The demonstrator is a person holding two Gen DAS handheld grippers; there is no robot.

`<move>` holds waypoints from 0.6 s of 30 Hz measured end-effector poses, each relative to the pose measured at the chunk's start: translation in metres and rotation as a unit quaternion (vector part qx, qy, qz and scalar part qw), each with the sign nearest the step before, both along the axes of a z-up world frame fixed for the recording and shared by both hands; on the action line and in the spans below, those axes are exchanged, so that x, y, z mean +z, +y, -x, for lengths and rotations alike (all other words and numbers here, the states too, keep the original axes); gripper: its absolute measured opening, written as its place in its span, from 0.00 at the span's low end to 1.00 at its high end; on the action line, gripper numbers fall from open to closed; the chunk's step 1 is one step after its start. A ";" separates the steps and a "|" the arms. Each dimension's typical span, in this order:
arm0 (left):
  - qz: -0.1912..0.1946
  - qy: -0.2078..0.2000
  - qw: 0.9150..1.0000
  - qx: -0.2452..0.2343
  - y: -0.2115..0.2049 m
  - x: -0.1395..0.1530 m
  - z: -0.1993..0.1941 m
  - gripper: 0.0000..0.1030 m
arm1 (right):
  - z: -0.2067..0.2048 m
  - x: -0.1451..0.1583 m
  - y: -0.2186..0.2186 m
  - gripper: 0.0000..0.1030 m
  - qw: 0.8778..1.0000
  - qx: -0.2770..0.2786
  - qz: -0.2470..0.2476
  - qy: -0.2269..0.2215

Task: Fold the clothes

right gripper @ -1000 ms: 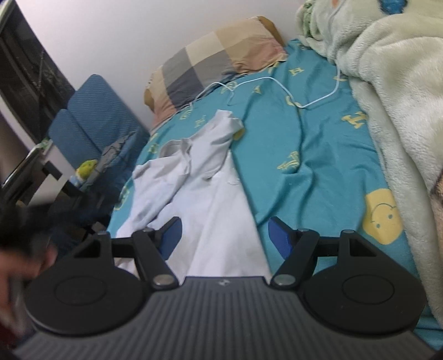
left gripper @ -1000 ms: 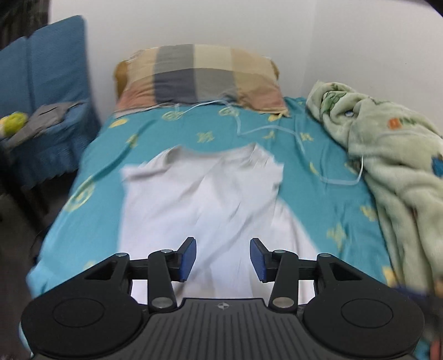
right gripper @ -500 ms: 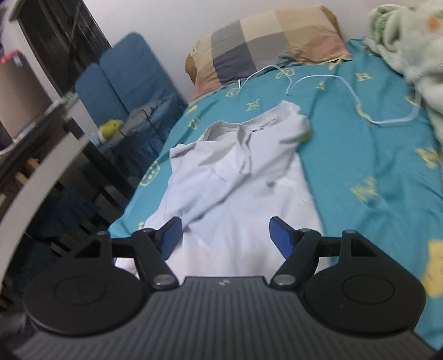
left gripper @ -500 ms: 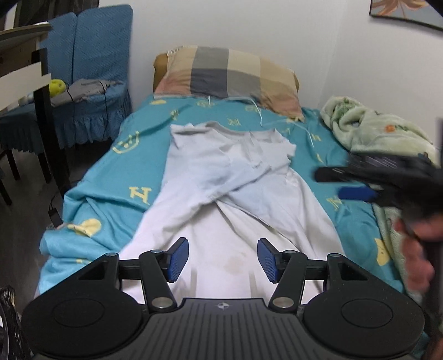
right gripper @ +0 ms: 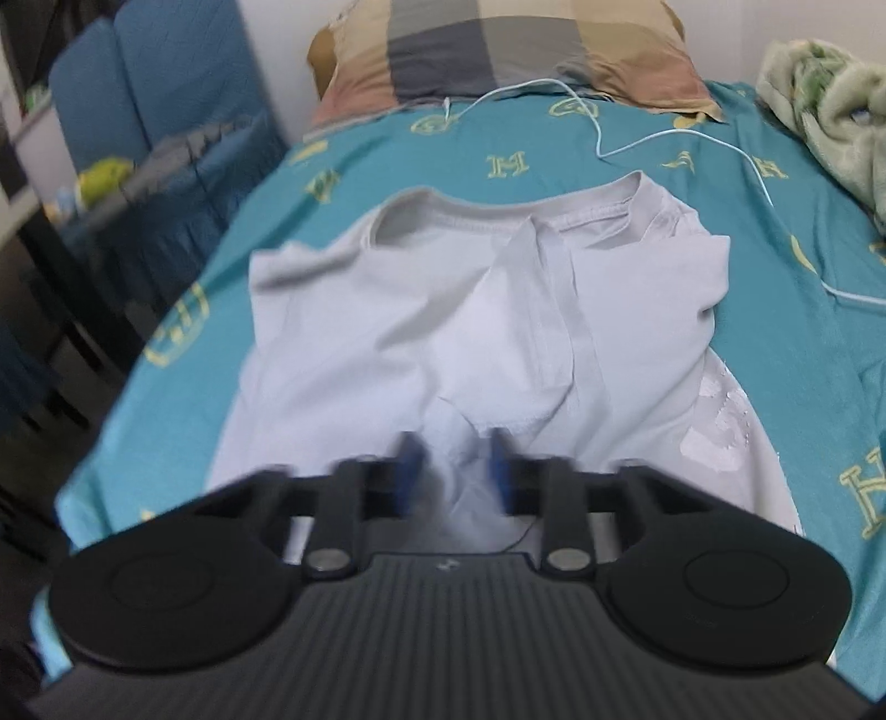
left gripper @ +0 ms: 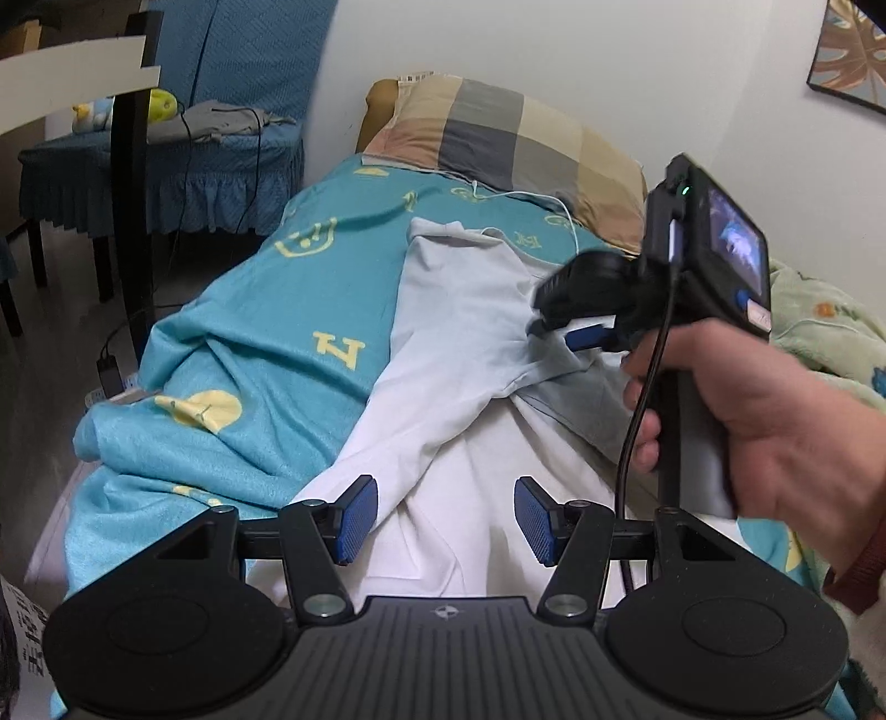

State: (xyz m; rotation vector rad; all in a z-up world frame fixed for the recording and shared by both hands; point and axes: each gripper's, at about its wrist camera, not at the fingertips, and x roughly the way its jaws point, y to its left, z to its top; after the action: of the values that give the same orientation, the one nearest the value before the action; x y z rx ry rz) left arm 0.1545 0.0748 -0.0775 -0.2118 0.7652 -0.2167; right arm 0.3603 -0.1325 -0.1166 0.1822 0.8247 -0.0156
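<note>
While spread on the bed: the white T-shirt [right gripper: 498,343] lies collar toward the pillow, its sleeves folded in over the chest.
Bed: teal sheet [left gripper: 277,343] with yellow letters and smiley prints.
Left tool [left gripper: 446,520]: held low over the shirt's hem end, blue pads [left gripper: 357,518] set well apart, nothing between them.
Right tool [right gripper: 451,471]: blurred, down at the middle of the shirt; its pads stand close together with a bunch of white fabric between them, but whether they pinch it I cannot tell. The left wrist view shows it [left gripper: 576,332] in the person's right hand [left gripper: 775,421], tip low at the folded sleeve.
Pillow [right gripper: 498,50]: checked, at the bed's head.
Cable [right gripper: 637,144]: white, lying across the sheet below the pillow.
Blanket [right gripper: 830,105]: pale green, heaped on the bed's right side.
Chair [left gripper: 166,166]: blue-covered, left of the bed.
</note>
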 end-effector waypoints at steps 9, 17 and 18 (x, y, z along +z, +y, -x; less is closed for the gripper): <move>0.023 -0.005 1.000 0.007 0.008 0.009 0.008 0.56 | 0.043 0.013 -0.031 0.05 0.998 -0.030 -0.036 -0.042; -0.003 0.009 1.000 0.001 0.002 0.004 0.007 0.56 | 0.081 0.000 -0.063 0.08 0.994 -0.047 -0.093 -0.041; 0.000 0.010 1.000 0.003 0.004 0.004 0.007 0.56 | 0.096 0.006 -0.068 0.08 0.994 -0.041 -0.095 -0.042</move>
State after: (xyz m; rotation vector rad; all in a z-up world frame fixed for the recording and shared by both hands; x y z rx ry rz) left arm 0.1471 0.0786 -0.0734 -0.2158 0.7840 -0.2096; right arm 0.2645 -0.2000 -0.1106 0.3934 0.7345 -0.0077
